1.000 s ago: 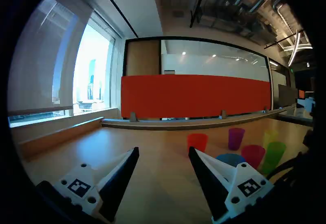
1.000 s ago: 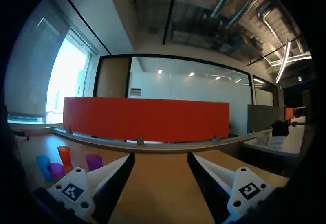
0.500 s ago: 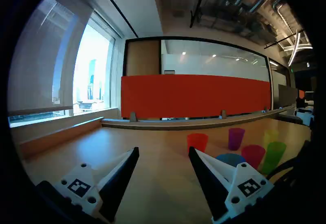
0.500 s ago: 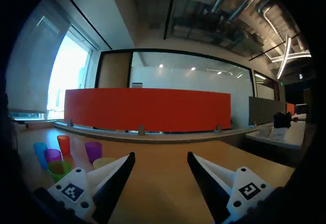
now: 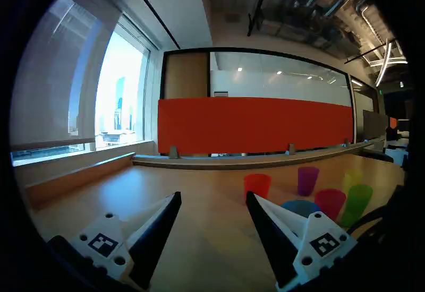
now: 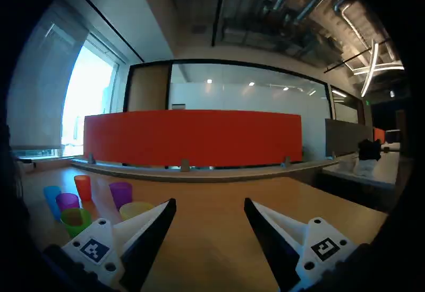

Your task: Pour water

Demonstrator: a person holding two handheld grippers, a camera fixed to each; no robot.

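The left gripper (image 5: 213,195) and right gripper (image 6: 210,202) are hovering with fingers apart, gripping nothing; coloured translucent plastic cups (image 5: 330,202) are standing clustered on the light wooden surface (image 5: 159,181).

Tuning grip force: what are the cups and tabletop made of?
The cups: likely plastic, glossy and translucent; light shows through the coloured walls. The tabletop: wood or wood-look laminate, smooth satin; tan with faint streaks and soft window glare. Can't tell which.

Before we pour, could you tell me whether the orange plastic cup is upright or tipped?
Upright: the translucent orange plastic cup stands on its base on the wooden table, rim uppermost.
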